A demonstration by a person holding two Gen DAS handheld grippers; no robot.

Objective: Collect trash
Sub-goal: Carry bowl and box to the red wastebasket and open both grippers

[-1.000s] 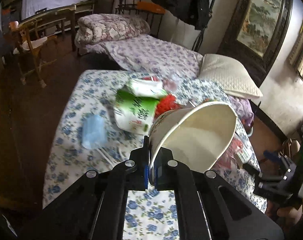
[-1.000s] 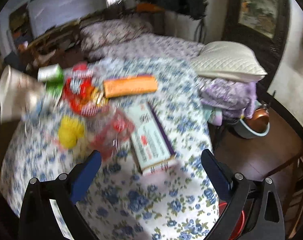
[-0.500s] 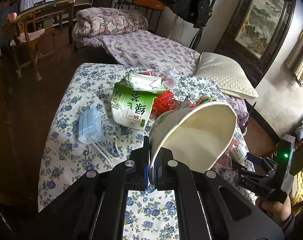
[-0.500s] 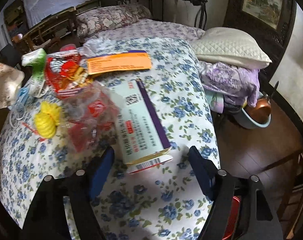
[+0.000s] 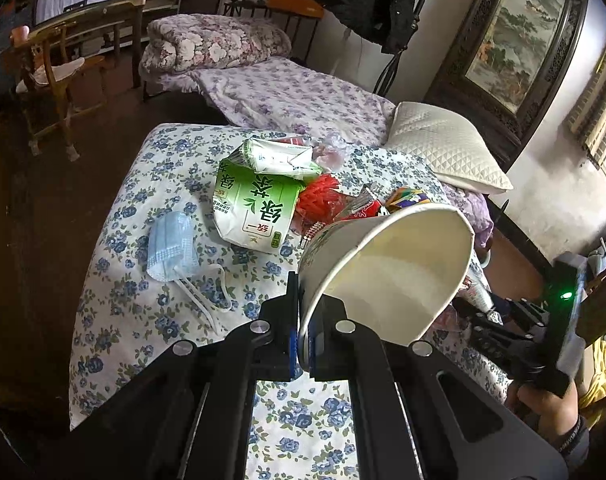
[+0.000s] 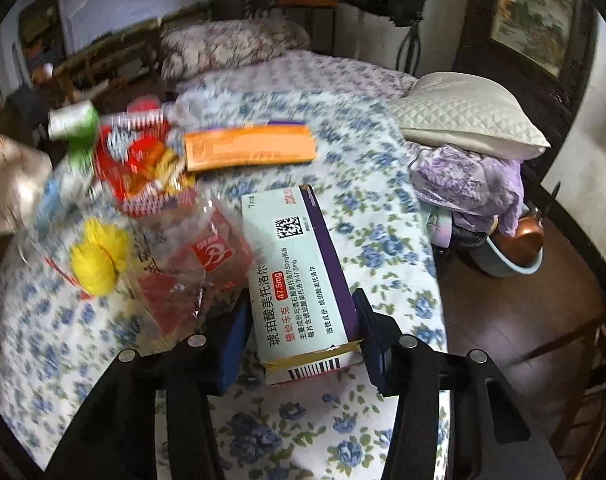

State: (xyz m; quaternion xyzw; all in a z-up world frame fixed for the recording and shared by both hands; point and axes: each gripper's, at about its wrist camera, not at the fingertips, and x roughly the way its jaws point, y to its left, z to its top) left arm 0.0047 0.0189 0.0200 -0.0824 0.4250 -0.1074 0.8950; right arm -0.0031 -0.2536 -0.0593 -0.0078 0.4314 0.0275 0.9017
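- The left gripper [image 5: 303, 346] is pinching the rim of the paper cup [image 5: 387, 272], holding it tilted above the tabletop [image 5: 115, 280].
- The right gripper [image 6: 303, 340] is closing its jaws around the medicine box [image 6: 299, 280], which is lying near the tabletop's near edge.

- Left gripper [image 5: 303, 344]: angled downward, jaws clamped tight on the rim of a paper cup [image 5: 387, 276].
- Right gripper [image 6: 301, 336]: angled downward, jaws closing, a medicine box [image 6: 299, 276] between them, pads not yet pressing.

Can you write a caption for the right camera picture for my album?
Right gripper closing around a medicine box on the flowery tablecloth.
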